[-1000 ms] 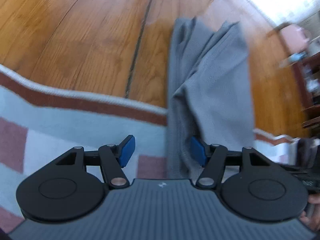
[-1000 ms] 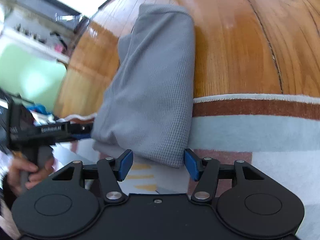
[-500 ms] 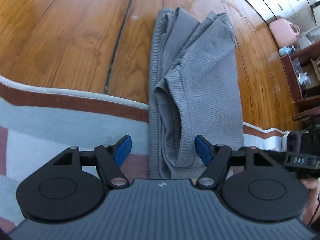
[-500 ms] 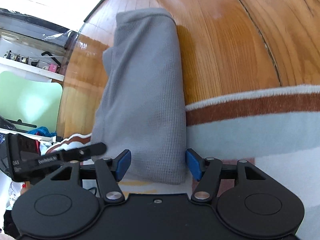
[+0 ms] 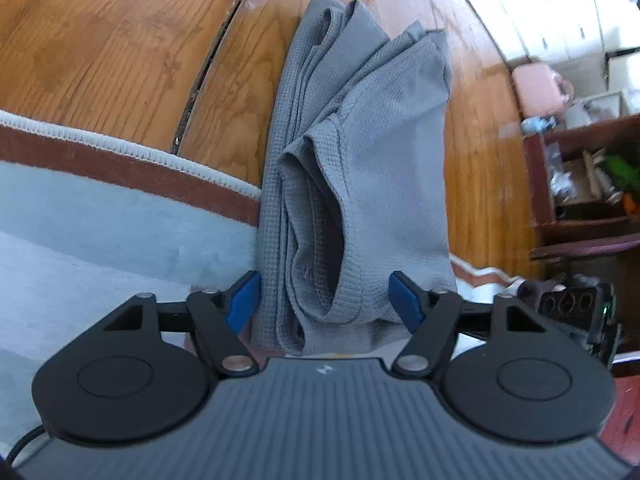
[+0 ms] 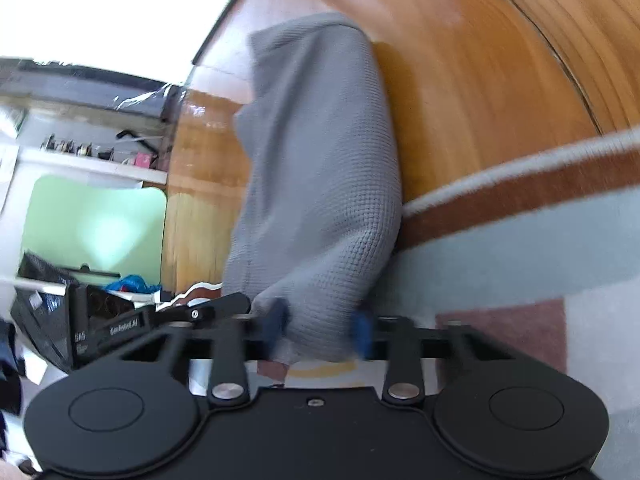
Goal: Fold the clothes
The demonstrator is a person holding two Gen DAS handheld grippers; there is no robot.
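A grey waffle-knit garment (image 5: 380, 168) lies folded into a long strip, its far part on the wooden floor and its near end on the rug. My left gripper (image 5: 324, 300) straddles that near end: the blue pads (image 5: 244, 300) stand at the cloth's two edges, the jaws closing, the layers not visibly squeezed. In the right wrist view the same garment (image 6: 320, 160) narrows to a bunch between the pads of my right gripper (image 6: 320, 328), whose jaws are closing and pinch it; this view is motion-blurred. Each gripper shows at the edge of the other's view.
A pale blue rug (image 5: 100, 216) with a brown, white-edged border (image 6: 520, 184) covers the near floor; wooden boards (image 5: 120, 40) lie beyond. A dark wooden shelf unit (image 5: 584, 184) and a pink bag (image 5: 536, 88) stand at right. A green panel (image 6: 96, 224) and a black bag (image 6: 44, 312) are at left.
The left gripper sank closer over the garment's near end and its jaws narrowed. The right gripper's jaws closed in on the cloth, bunching it, and its view rolled.
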